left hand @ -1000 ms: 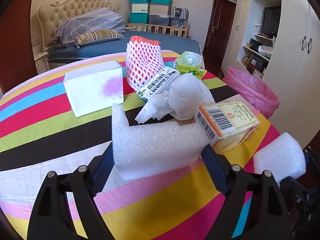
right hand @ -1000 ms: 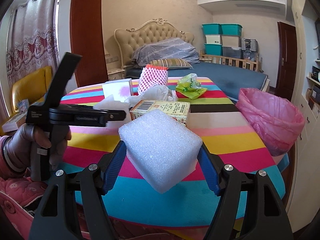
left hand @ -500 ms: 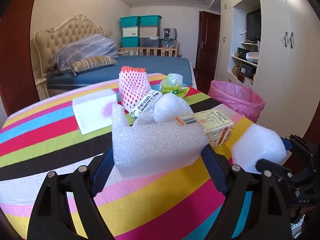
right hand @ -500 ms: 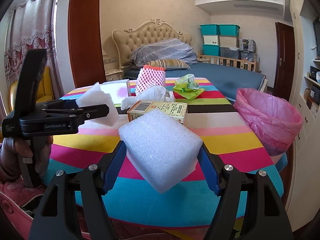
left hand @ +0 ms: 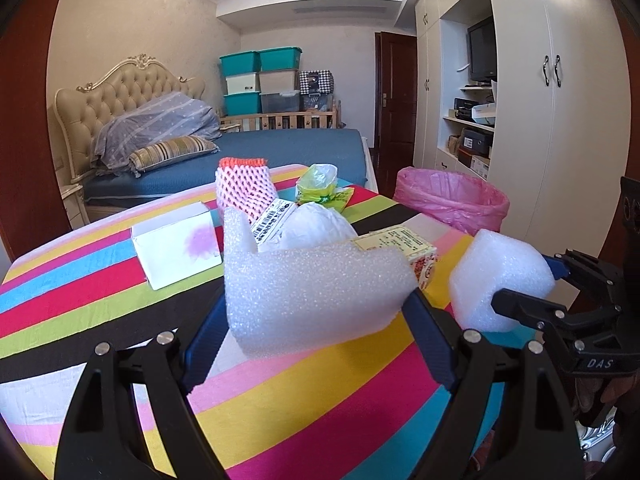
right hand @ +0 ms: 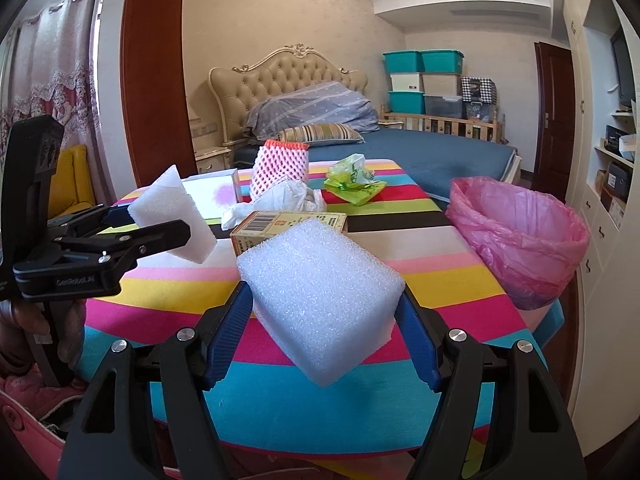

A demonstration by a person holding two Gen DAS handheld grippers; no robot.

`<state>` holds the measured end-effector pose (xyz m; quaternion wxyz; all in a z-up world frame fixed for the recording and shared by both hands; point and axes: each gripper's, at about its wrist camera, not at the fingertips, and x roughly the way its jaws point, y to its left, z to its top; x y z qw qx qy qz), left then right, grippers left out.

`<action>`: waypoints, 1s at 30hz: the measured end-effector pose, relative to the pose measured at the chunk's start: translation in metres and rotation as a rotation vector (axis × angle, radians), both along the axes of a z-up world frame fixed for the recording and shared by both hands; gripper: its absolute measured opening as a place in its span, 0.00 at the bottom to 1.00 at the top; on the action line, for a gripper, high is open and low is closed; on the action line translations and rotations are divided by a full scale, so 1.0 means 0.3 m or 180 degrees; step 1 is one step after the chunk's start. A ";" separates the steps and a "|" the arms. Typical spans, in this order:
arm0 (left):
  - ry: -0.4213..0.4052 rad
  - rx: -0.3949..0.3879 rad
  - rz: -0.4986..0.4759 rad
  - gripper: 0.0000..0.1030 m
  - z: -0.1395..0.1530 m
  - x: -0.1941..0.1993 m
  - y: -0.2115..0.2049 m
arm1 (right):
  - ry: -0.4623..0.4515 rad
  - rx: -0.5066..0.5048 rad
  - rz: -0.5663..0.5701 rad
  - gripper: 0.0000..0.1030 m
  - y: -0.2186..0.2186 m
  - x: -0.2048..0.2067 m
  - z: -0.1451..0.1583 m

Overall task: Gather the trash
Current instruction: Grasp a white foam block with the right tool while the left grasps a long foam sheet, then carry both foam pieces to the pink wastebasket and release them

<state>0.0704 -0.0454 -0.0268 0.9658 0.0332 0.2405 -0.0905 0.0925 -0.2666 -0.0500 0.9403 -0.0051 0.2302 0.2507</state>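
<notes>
an l-shaped foam piece (left hand: 312,292) is pinched in the left claw (left hand: 316,320), held above the striped worktop (left hand: 80,292). a foam block (right hand: 320,300) is clamped between the pads of the right claw (right hand: 324,320), also off the worktop. beyond them lie a yellow carton (right hand: 288,224), crumpled white plastic (right hand: 280,198), pink fruit netting (right hand: 280,164), a green wrapper (right hand: 354,180) and a white box (left hand: 176,248). the pink-lined bin (right hand: 516,236) stands just beside the worktop's right edge.
</notes>
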 end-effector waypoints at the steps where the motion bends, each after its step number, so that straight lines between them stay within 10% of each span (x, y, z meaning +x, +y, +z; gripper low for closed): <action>1: -0.0009 0.0004 -0.0014 0.79 0.001 -0.003 -0.003 | -0.0003 0.0004 -0.0006 0.66 -0.002 0.000 0.001; 30: 0.0136 -0.0068 -0.0664 0.79 0.079 0.124 -0.171 | -0.0143 -0.0029 -0.0482 0.66 -0.185 0.071 0.056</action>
